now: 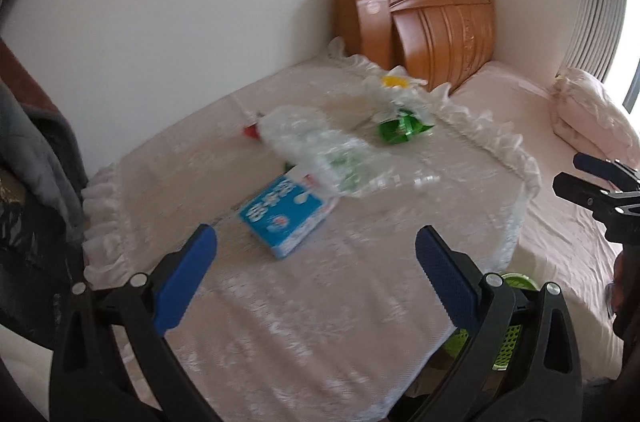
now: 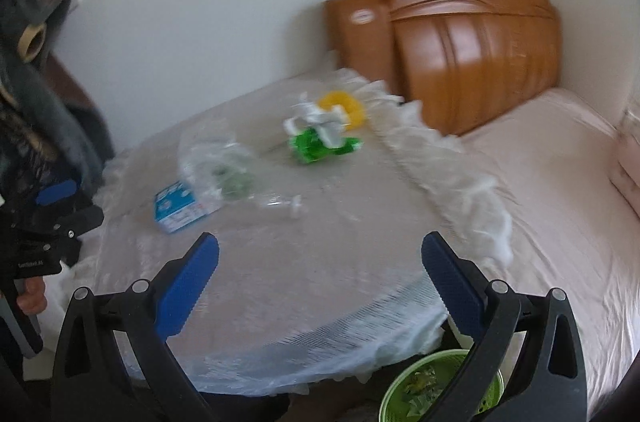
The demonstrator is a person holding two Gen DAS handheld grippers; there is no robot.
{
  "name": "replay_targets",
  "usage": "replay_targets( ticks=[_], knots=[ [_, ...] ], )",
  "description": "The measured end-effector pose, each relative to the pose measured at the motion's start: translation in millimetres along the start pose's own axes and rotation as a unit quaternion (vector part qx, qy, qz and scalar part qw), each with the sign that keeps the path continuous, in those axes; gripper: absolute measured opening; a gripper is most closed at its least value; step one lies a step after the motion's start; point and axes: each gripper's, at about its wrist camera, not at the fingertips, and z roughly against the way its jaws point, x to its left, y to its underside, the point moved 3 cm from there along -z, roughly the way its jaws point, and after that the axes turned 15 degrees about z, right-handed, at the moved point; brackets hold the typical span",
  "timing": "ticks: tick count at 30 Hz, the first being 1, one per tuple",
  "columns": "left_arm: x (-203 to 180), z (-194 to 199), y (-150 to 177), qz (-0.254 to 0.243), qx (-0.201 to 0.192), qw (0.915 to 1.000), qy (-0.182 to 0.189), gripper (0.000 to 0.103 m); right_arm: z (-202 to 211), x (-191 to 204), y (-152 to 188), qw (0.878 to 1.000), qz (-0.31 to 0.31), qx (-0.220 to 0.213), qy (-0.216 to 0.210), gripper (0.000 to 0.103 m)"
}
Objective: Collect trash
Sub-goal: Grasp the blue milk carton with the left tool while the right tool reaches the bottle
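Trash lies on a table with a lace cloth [image 1: 304, 302]: a blue and white carton [image 1: 286, 218] [image 2: 178, 207], a crumpled clear plastic bottle [image 1: 320, 150] [image 2: 218, 162] resting on the carton's far end, a green wrapper [image 1: 402, 128] [image 2: 320, 144], and a white and yellow piece [image 1: 396, 84] [image 2: 340, 110] behind it. My left gripper [image 1: 316, 258] is open and empty, just short of the carton. My right gripper [image 2: 320, 262] is open and empty, above the table's near half. A green mesh bin [image 2: 440, 386] [image 1: 508, 338] stands on the floor below the table's near right edge.
A bed with pink sheets [image 2: 560, 222] and a wooden headboard [image 1: 436, 18] lies right of the table. A pink pillow [image 1: 588, 114] sits at its head. Dark clothes [image 2: 36, 126] hang at the left. A white wall [image 1: 200, 2] runs behind the table.
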Motion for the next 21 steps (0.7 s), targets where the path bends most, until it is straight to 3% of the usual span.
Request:
replay_targets(
  ticks=[4,8,12,16,21],
  knots=[
    [11.8,-22.2,-1.5,-0.02,0.021,0.9995,0.016,0.095,-10.1,12.5,-5.3,1.0,0.003,0.009,-0.009,0.101],
    [17.7,-61.5,-3.6,-0.072,0.057,0.9947,0.047,0.095,-14.8,21.8,-4.1,1.0,0.001,0.027,-0.004,0.101],
    [21.2,-106.4,-8.0,-0.123,0.091,0.9871,0.046,0.095,-14.6,28.9,-0.5,0.999,-0.001,0.045,0.013,0.101],
    [19.7,-146.4,-12.7,-0.171,0.125,0.9748,0.071,0.095,-15.9,36.1,7.3,0.997,-0.018,0.066,0.029,0.101],
    [13.1,-174.0,-10.0,-0.231,0.13,0.9612,0.076,0.09,-17.5,43.3,17.4,0.995,-0.031,0.09,0.043,0.101]
  ],
)
